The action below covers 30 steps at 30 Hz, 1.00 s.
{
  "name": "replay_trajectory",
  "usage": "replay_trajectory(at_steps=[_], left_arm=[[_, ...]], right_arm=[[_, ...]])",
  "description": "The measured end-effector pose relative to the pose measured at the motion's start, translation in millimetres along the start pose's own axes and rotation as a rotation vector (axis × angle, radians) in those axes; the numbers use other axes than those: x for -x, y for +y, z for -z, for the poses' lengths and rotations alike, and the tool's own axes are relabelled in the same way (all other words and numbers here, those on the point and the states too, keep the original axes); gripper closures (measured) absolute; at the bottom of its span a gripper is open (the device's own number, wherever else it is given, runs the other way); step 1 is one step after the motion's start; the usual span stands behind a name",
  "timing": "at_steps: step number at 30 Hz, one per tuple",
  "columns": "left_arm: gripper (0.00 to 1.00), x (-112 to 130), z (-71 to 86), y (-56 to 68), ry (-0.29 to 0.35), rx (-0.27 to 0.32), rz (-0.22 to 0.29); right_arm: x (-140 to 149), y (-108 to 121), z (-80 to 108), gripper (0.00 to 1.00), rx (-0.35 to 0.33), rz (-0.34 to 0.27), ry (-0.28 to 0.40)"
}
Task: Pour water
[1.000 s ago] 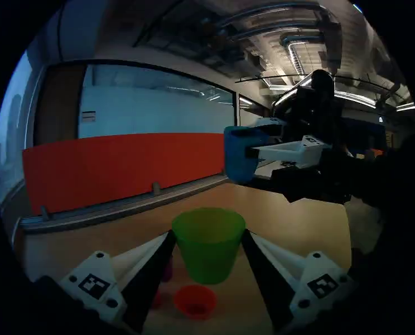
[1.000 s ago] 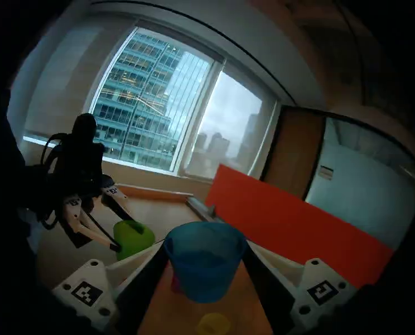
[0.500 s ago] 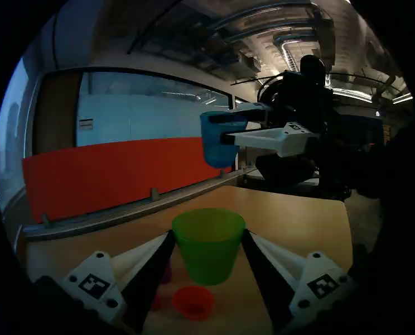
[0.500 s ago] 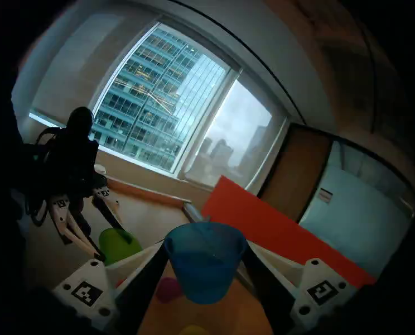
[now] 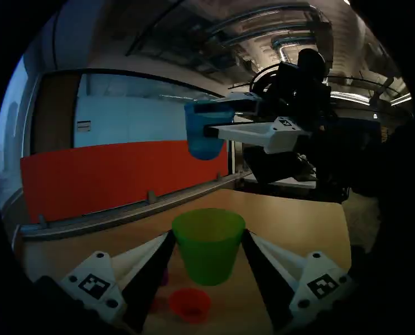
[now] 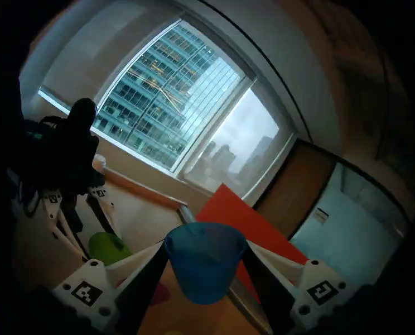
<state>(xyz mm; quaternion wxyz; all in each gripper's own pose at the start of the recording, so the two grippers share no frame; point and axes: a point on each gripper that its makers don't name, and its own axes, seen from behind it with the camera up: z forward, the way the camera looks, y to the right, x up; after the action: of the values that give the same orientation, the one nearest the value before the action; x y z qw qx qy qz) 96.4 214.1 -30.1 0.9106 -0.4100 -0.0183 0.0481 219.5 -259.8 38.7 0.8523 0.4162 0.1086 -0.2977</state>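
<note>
My left gripper (image 5: 208, 251) is shut on a green cup (image 5: 208, 244), held upright above the wooden table (image 5: 297, 220). Up and to the right in the left gripper view, the right gripper (image 5: 207, 124) holds a blue cup (image 5: 203, 134), tilted slightly, higher than the green cup. In the right gripper view, my right gripper (image 6: 205, 265) is shut on the blue cup (image 6: 204, 261), whose inside looks dark blue. Far lower left there, the green cup (image 6: 106, 247) sits between the left gripper's fingers (image 6: 68, 237).
A small red cup (image 5: 189, 304) and a purple cup (image 5: 164, 276) stand on the table below the green cup. A pink cup (image 6: 158, 292) is below the blue one. An orange divider panel (image 5: 118, 173) runs along the table's far edge. A large window (image 6: 168, 123) is behind.
The right gripper has lifted the blue cup higher and carried it closer over the green cup, tilting as it goes. The left gripper and green cup have stayed put.
</note>
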Motion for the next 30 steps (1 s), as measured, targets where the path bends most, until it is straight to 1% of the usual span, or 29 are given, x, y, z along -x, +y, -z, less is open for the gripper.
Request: replay_trajectory(at_steps=[13,24,30], left_arm=[[0.14,-2.6,-4.0,4.2,0.009,0.021,0.004],[0.14,0.3,-8.8,3.9,0.004,0.031,0.006],[0.14,-2.3,-12.1,3.1,0.008,0.037,0.013]], right_arm=[[-12.9,11.0,-7.9,0.08,0.018,0.125,0.010],[-13.0,19.7,-12.9,0.08,0.036,0.247,0.000],[-11.3,24.6,-16.7,0.08,0.043,0.311,-0.012]])
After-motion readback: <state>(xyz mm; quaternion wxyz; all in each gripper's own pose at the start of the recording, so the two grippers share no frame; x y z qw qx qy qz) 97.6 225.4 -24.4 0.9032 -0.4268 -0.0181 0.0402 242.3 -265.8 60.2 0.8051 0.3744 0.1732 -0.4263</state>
